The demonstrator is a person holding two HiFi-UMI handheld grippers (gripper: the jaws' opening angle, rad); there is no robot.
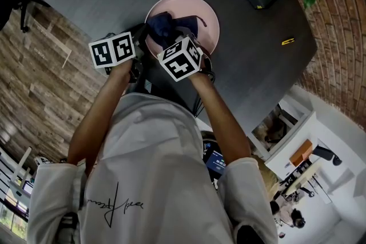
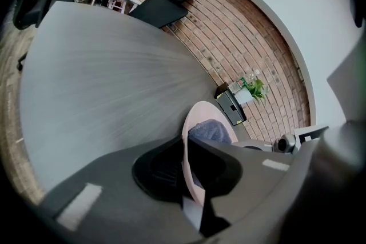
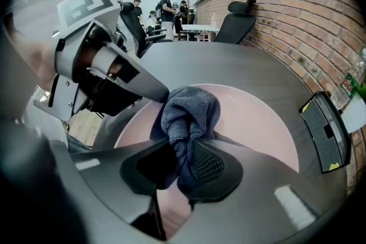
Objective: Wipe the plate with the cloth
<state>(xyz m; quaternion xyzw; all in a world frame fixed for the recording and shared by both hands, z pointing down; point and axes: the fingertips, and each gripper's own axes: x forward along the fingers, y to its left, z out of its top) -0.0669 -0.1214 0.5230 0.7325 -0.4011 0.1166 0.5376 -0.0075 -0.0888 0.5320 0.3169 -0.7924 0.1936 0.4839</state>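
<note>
Wiping appears under way: left gripper (image 2: 186, 174) is clamping the plate (image 1: 209, 20) rim, right gripper (image 3: 184, 167) is pinching the bunched cloth (image 3: 189, 111) over it; coverage unverifiable.

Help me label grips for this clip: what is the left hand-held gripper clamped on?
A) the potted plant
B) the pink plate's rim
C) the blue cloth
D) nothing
B: the left gripper view shows the left hand-held gripper with its jaws closed on the rim of the plate, while the right hand-held gripper holds the cloth.

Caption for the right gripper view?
Right tongs pinch blue cloth over pink plate; left tongs grip its rim.
</note>
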